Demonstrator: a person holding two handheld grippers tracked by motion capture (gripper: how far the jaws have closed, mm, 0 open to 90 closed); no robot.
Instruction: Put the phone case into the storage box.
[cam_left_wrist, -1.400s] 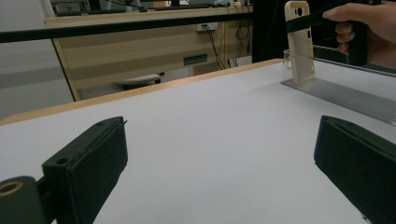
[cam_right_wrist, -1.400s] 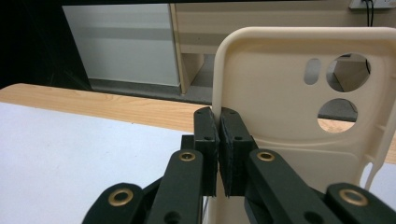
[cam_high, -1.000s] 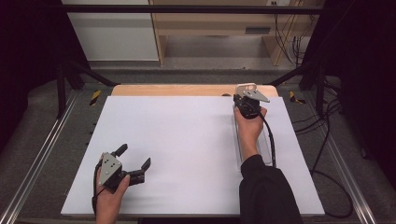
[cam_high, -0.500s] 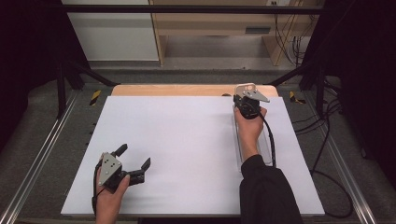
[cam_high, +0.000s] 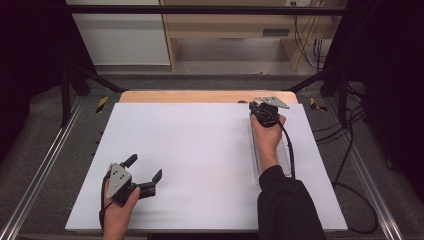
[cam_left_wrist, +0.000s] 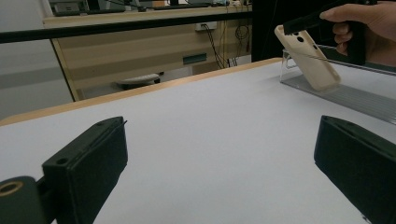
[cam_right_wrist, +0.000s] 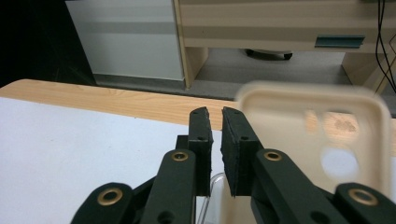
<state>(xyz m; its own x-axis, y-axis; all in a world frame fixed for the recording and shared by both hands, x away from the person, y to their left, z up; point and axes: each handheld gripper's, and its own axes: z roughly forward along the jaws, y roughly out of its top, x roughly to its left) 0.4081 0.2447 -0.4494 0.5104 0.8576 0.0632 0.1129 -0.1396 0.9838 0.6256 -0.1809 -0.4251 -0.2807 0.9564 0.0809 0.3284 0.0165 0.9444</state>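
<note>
Phone case: a beige phone case (cam_left_wrist: 308, 58) leans tilted in a clear acrylic stand (cam_left_wrist: 345, 91) at the far right of the white table (cam_high: 200, 150); in the right gripper view the phone case (cam_right_wrist: 322, 140) fills the right side, just beside the jaws.
Left gripper: nearest the person, the left gripper (cam_high: 145, 175) sits low over the near left part of the table, held in the left hand (cam_high: 117, 215), its jaws spread wide with nothing between them and only bare table ahead.
Right gripper: farther off, the right gripper (cam_right_wrist: 215, 140) is at the stand's far end, held in the right hand (cam_high: 265, 137); its jaws have just been opening and now stand a narrow slit apart, the pads not pressing on the case.
Case and jaws: whether the case's edge sits in that slit cannot be told.
Table edge: a wooden strip (cam_high: 200, 96) runs along the far side.
Background: a wooden desk (cam_high: 230, 25) and cables (cam_high: 315, 47) stand beyond.
</note>
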